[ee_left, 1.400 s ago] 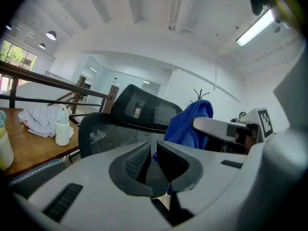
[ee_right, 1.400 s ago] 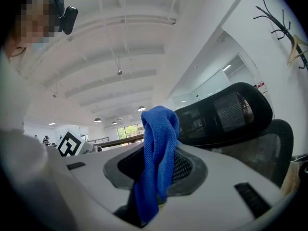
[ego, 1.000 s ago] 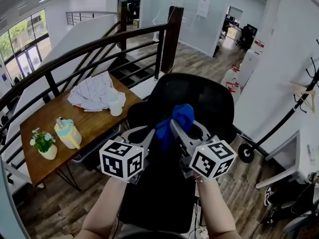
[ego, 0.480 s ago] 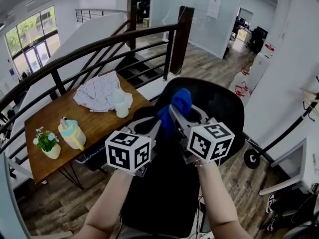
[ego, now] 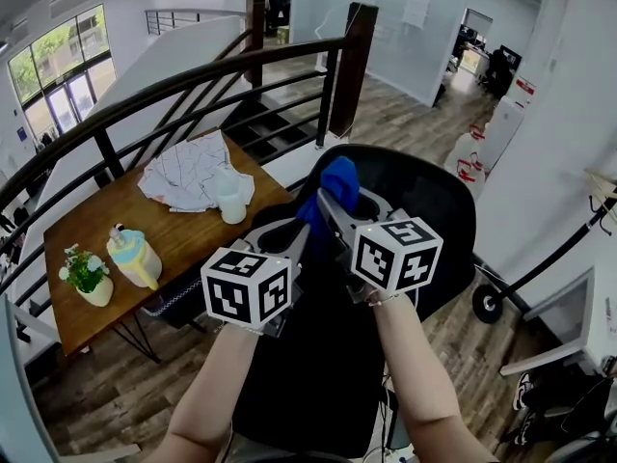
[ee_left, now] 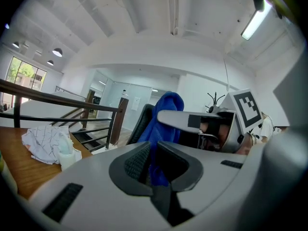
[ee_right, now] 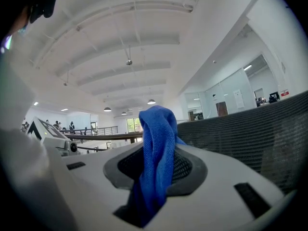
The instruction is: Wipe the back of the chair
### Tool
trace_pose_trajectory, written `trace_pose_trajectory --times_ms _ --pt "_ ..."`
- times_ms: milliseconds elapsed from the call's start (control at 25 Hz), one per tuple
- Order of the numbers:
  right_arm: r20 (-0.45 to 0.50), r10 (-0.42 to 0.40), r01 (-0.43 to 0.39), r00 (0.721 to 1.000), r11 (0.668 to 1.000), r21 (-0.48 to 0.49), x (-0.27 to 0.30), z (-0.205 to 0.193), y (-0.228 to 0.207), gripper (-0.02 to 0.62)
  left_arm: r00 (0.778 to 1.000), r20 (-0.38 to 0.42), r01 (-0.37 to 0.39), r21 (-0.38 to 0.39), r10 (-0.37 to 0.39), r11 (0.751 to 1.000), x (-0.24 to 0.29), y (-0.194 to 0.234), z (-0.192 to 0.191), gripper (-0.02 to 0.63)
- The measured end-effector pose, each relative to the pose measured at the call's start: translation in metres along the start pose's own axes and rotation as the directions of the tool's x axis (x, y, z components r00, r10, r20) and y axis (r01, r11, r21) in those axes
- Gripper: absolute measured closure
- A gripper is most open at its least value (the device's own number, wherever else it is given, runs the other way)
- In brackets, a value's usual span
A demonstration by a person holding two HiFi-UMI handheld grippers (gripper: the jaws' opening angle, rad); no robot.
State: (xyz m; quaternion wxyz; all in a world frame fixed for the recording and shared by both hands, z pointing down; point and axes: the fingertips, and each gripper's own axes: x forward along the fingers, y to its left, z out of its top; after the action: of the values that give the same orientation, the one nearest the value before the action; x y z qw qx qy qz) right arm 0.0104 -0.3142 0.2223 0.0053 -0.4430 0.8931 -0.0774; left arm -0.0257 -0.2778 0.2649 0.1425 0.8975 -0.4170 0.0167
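The black mesh chair [ego: 424, 210] stands below me with its back [ee_right: 260, 129] turned my way. A blue cloth [ego: 333, 189] is bunched up over the top left part of the chair back. My right gripper [ego: 323, 203] is shut on the blue cloth [ee_right: 156, 143], which hangs down between its pads. Just left of it and lower, my left gripper [ego: 299, 234] is shut on the cloth's lower part [ee_left: 161, 124]. In the left gripper view the right gripper [ee_left: 197, 121] lies close across the cloth. Each gripper's marker cube is nearest me.
A wooden table [ego: 87, 230] on the left holds a crumpled white cloth [ego: 188, 177], a white cup [ego: 229, 207], a pale jug [ego: 132, 257] and a small plant [ego: 85, 276]. A black stair railing [ego: 193, 85] runs behind it. A coat stand [ego: 569, 249] leans at the right.
Both grippers have moved up and a little left with the blue cloth, toward the chair back's upper left edge. Their hold on the cloth is unchanged.
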Motion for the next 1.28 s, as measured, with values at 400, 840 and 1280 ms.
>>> trace_pose_trajectory --times_ms 400,840,1280 --pt "0.014 0.003 -0.003 1.0 1.0 0.021 -0.008 0.0 -0.011 0.474 1.0 -0.003 0.021 -0.022 -0.021 1.0 0.007 -0.009 -0.003 0.555" --pt "0.013 -0.086 0.086 0.996 0.996 0.025 -0.034 -0.003 -0.043 0.474 0.997 -0.03 0.069 -0.018 -0.07 0.997 0.02 -0.031 -0.014 0.555" --pt "0.028 -0.188 0.187 0.982 0.981 0.053 -0.075 -0.002 -0.079 0.474 0.988 -0.064 0.141 -0.009 -0.141 0.99 0.037 -0.065 -0.026 0.555"
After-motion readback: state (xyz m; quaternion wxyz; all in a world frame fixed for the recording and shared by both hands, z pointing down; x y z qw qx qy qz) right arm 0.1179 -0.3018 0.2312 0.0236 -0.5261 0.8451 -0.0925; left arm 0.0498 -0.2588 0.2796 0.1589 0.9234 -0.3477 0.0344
